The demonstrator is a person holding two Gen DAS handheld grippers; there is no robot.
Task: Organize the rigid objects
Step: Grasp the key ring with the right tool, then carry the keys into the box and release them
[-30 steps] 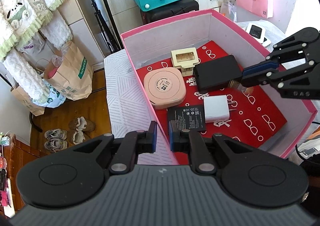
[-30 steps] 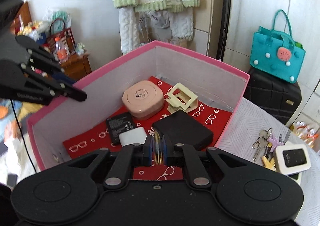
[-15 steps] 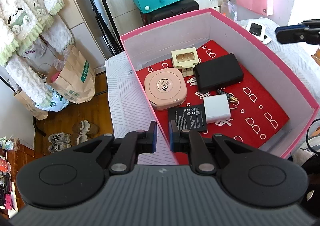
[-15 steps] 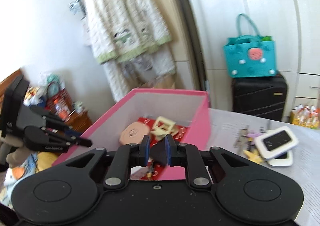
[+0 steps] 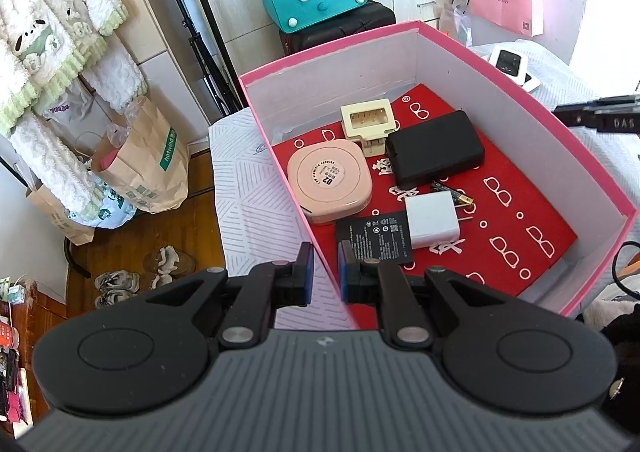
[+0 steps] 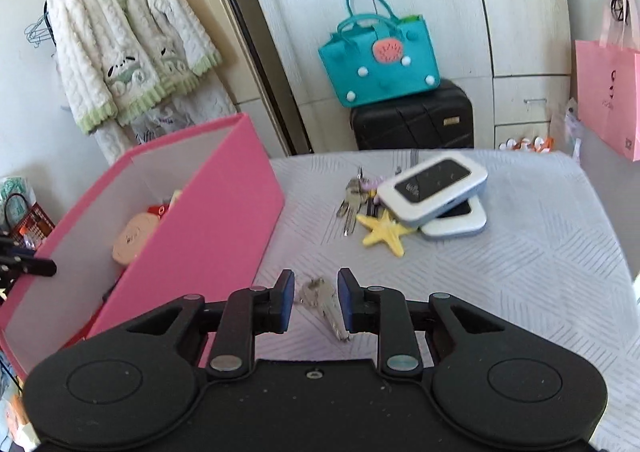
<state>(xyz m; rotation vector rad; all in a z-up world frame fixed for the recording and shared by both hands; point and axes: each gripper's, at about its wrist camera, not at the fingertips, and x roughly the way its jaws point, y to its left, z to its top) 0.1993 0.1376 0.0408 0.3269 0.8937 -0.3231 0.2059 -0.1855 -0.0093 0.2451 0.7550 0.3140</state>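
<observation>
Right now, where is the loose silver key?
In the right wrist view, the silver key lies flat on the grey tablecloth between the open fingers of the right gripper, just right of the pink box and nearer than the yellow starfish.

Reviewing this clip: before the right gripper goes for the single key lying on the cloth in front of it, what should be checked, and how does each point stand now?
1. Right gripper jaws apart: ok; they have just been opening.
2. Single key lies between the fingers, pads not pressing on it: ok.
3. Key lies clear of the key bunch and the yellow starfish: ok.
4. Pink box has free red floor for it: ok.
5. Left gripper shut on the box's near wall, steadying it: ok.
6. Fingertips low enough to the cloth: cannot tell.
</observation>
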